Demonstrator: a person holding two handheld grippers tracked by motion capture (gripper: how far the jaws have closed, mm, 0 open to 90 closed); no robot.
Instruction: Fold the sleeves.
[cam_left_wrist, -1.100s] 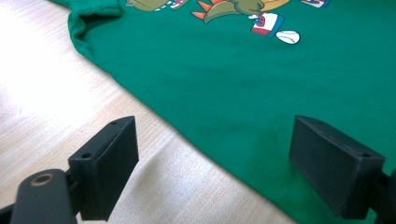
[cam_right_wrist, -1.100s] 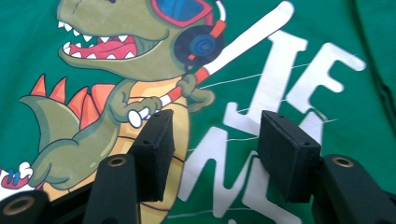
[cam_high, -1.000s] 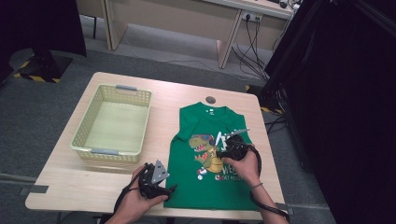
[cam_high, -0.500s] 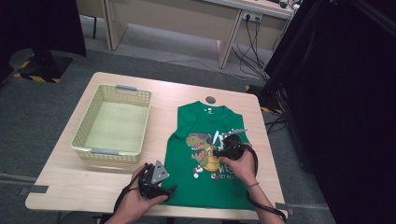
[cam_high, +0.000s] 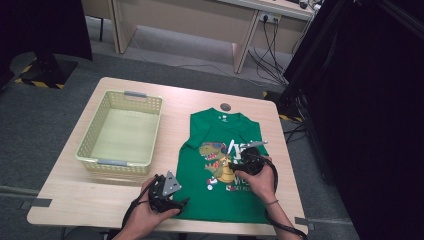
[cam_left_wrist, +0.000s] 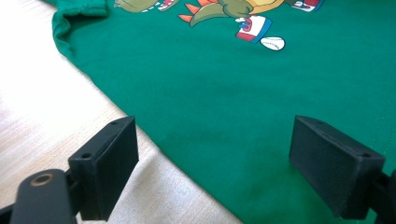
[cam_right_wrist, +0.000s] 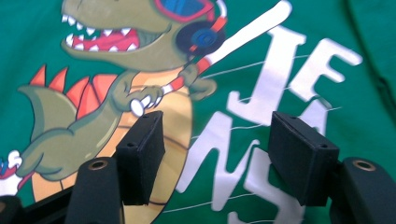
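One green T-shirt (cam_high: 222, 170) is being seen lying flat on the right half of the counter (cam_high: 65, 200) in the high view, collar toward the far edge, with one empty basket (cam_high: 87, 145) standing well apart to its left and one small dark disc (cam_high: 225, 106) lying just beyond the collar. Two grippers are being counted. The left gripper (cam_high: 181, 203) is being held at the shirt's near left hem; the right gripper (cam_high: 235, 165) is being held over the dinosaur print.

The hem edge, not being resolved from above, is being shown in the left gripper view: the fingers (cam_left_wrist: 105, 163) are being held wide, one over bare counter, the other over green cloth, with nothing being gripped. In the right gripper view, the fingers (cam_right_wrist: 140, 154) have just been opening and are being held moderately apart over the dinosaur's belly and the white lettering, with no cloth being pinched between them.
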